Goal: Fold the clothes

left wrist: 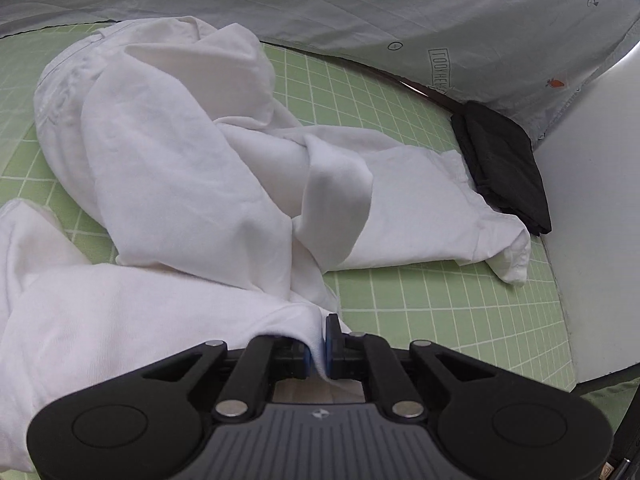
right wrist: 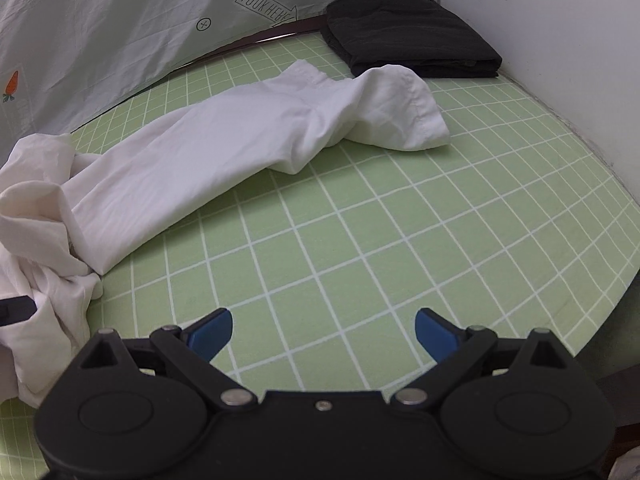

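Green grid surface [right wrist: 360, 240]: left claw [left wrist: 318, 346] clamps crumpled white garment [left wrist: 180, 168]; right claw [right wrist: 324, 330] gapes empty. Next: grasp a second edge, spread flat.

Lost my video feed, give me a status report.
Left gripper shut on white garment. Right gripper open, empty, over green mat. Garment crumpled, unfolded. Folded black cloth at far corner.

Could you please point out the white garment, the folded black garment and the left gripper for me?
white garment [left wrist: 168, 168]: left wrist view, on its crumpled middle.
folded black garment [right wrist: 412, 36]: right wrist view, on its top face.
left gripper [left wrist: 319, 350]: left wrist view, between the fingertips pinching white cloth.
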{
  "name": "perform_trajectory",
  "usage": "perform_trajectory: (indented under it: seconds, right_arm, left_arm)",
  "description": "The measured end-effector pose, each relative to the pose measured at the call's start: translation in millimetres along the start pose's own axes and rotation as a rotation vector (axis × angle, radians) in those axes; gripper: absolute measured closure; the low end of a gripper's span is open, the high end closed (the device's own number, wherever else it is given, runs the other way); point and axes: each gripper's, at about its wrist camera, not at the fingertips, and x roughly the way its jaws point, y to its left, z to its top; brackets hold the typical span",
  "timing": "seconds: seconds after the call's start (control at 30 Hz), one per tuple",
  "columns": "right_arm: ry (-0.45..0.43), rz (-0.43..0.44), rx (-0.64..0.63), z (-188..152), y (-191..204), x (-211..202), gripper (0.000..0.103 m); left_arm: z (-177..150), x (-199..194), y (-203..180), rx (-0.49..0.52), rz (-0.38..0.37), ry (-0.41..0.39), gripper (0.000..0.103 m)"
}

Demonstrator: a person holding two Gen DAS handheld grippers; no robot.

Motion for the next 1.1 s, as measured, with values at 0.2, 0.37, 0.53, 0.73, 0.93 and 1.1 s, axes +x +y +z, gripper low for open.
perform_trajectory:
  seconds: [0.2,0.37,0.53,0.73,0.93,1.1]
  right_arm:
    - [-0.017,0.037,0.014,-4,18,-7,0.004]
    - [-0.016,0.095,0.006,-11,60,-11,0.004]
    - [-0.048,0.152,-0.004,-19,114,-26,0.004]
    - [-0.114,0.212,0.031,-35,167,-45,0.004]
    - [-0.071,0.197,0.059,-65,216,-37,0.0]
    - [-0.053,0.073,0.099,-84,242,-30,0.0]
  left_arm:
    - [-15,-41,23,-0.025,-0.06,-0.008,0.086]
    - [-17,-86,42,-0.02,-0.091,-0.045,0.073]
    - [-6,-131,62,0.029,-0.083,-0.15,0.052]
    - [2,-154,130,0.0,0.061,-0.172,0.05]
    - [-1,-170,195,-0.028,0.114,-0.149,0.05]
    - [-2,-178,232,-0.037,0.137,-0.133,0.05]
